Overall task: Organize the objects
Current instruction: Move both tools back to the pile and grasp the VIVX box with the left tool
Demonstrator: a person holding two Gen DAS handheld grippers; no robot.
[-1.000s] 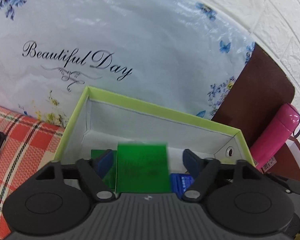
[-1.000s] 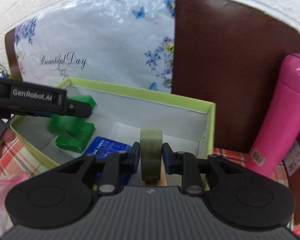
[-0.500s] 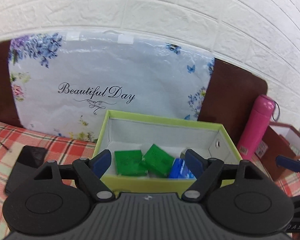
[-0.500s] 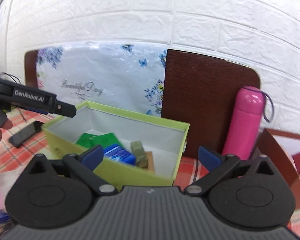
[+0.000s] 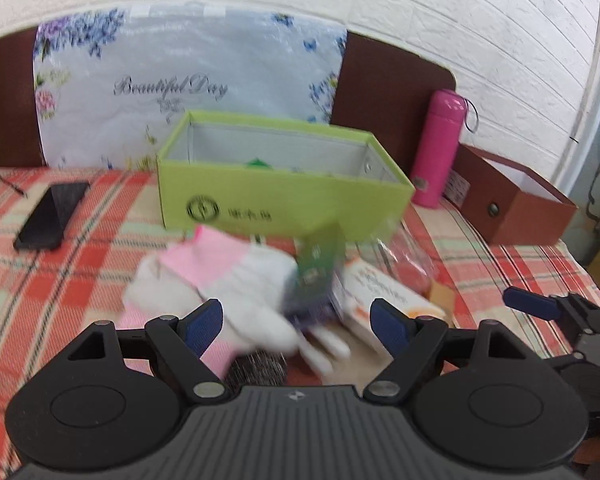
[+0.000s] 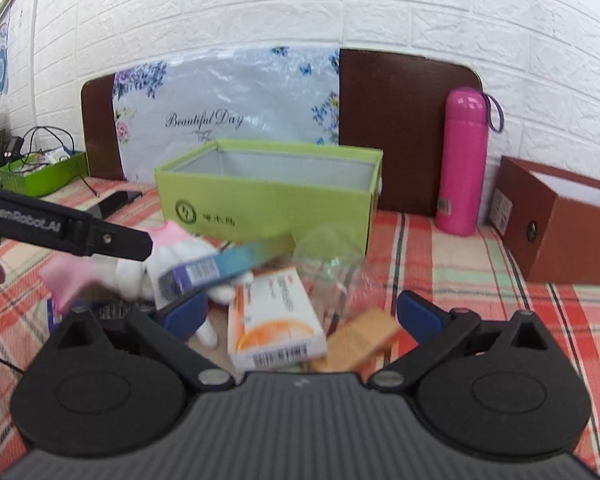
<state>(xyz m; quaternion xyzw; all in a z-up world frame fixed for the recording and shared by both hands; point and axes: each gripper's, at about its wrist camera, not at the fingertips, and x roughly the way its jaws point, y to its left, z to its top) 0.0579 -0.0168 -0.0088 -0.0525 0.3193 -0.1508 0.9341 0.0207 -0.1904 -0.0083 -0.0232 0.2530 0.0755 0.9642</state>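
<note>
**Both grippers wide open and empty above a heap of loose things in front of the green box**

A red, white and green plaid cloth (image 6: 460, 264) covers the surface, with a white brick wall (image 6: 340, 4) behind it. Against the wall leans a dark brown board (image 6: 404, 120), and before that a pale floral bag (image 6: 236, 92) printed "Beautiful Day".

The lime-green box (image 6: 268, 204) stands open-topped near the middle; from the left wrist view a scrap of green shows over its rim, but what lies inside is too hidden to tell. Well to its right sits an open brown box (image 6: 560, 224), and between the two stands an upright pink flask (image 6: 462, 160). A black phone (image 5: 52, 216) lies flat on the cloth left of the green box.

Just in front of the green box lies the heap — pink and white cloth pieces (image 5: 236, 280), blurred; a white and orange carton (image 6: 272, 320); a blue-green carton (image 6: 228, 264) tilted across the cloth pieces; crumpled clear plastic (image 6: 332, 264); a tan slab (image 6: 360, 340) beside the orange carton.

The right gripper (image 6: 300, 316) — its jaws have just been opening — stands spread wide with nothing pressed between its pads. The left gripper (image 5: 298, 324) is likewise spread wide, clasping nothing.
</note>
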